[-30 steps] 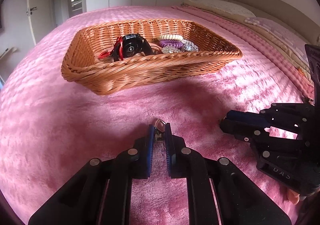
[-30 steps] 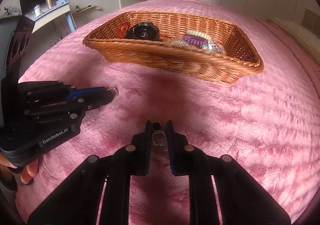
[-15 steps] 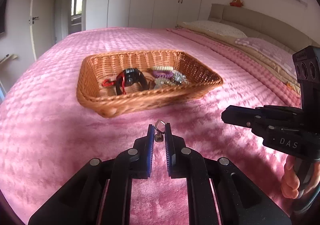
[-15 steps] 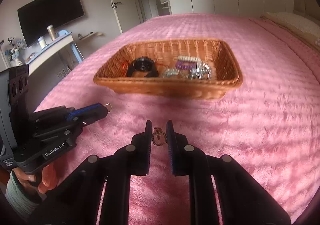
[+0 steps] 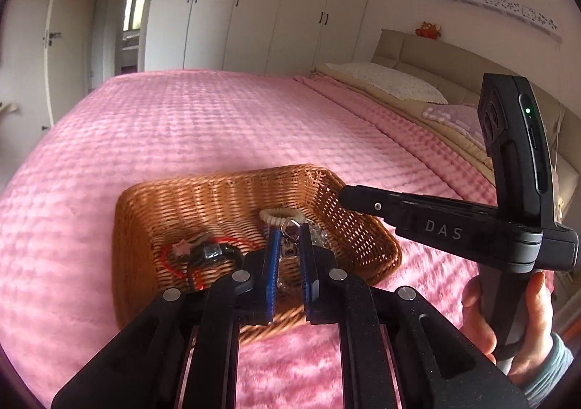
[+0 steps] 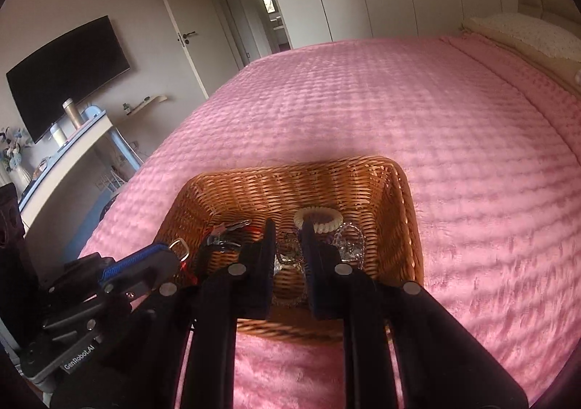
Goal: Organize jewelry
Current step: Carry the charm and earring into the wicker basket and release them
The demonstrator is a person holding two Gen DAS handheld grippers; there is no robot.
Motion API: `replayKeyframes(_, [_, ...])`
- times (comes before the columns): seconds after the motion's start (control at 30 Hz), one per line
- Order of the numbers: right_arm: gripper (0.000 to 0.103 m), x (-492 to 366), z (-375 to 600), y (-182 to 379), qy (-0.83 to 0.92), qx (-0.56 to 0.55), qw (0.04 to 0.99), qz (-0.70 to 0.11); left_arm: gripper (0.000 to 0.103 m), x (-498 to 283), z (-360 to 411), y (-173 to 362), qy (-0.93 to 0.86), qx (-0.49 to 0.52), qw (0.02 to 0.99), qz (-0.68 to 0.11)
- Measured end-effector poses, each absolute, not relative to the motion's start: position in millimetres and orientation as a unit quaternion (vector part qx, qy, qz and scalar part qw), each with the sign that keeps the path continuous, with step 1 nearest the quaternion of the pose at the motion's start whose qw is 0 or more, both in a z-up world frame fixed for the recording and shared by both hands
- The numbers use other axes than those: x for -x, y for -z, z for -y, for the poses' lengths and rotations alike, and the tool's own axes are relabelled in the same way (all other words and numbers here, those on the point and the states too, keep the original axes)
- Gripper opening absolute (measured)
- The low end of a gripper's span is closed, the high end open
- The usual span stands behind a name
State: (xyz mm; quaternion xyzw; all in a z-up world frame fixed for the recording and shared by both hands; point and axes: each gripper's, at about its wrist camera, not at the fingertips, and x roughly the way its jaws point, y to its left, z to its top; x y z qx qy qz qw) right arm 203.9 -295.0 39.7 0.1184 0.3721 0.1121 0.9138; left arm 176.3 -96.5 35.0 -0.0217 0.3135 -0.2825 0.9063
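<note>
A wicker basket [image 5: 225, 198] [image 6: 287, 187] sits on the pink bedspread. It holds a black watch with red cord [image 5: 208, 252], a white coil bracelet [image 5: 281, 216] [image 6: 319, 218] and sparkly pieces [image 6: 350, 245]. My left gripper [image 5: 289, 238] is shut on a small silver earring [image 5: 290, 229] above the basket. It also shows in the right wrist view [image 6: 174, 249]. My right gripper [image 6: 287, 242] is shut on a small jewelled pendant [image 6: 288, 245] above the basket's near side. Its side shows in the left wrist view [image 5: 345, 196].
The pink bedspread [image 5: 218, 118] spreads all around the basket. Pillows [image 5: 388, 82] and a headboard lie at the right. A desk [image 6: 72, 140] and a wall TV [image 6: 69, 71] stand at the left beyond the bed edge.
Both grippers have risen from the bedspread and moved forward over the basket, each still holding its small piece. The views now look down into the basket.
</note>
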Motion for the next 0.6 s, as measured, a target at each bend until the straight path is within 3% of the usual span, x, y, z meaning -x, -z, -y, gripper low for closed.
replayKeyframes(0.2, [0.013, -247.7, 295.7, -9.9, -0.094, -0.116, 0.899, -0.411, 0.009, -220.2, 103.0, -2.0, 0.293, 0.057, 0.886, -0.355])
replayKeyframes(0.6, [0.013, -265.5, 292.8, 5.3, -0.084, -0.105, 0.895, -0.425, 0.012, -218.3, 115.9, 9.2, 0.288, 0.022, 0.888, -0.357])
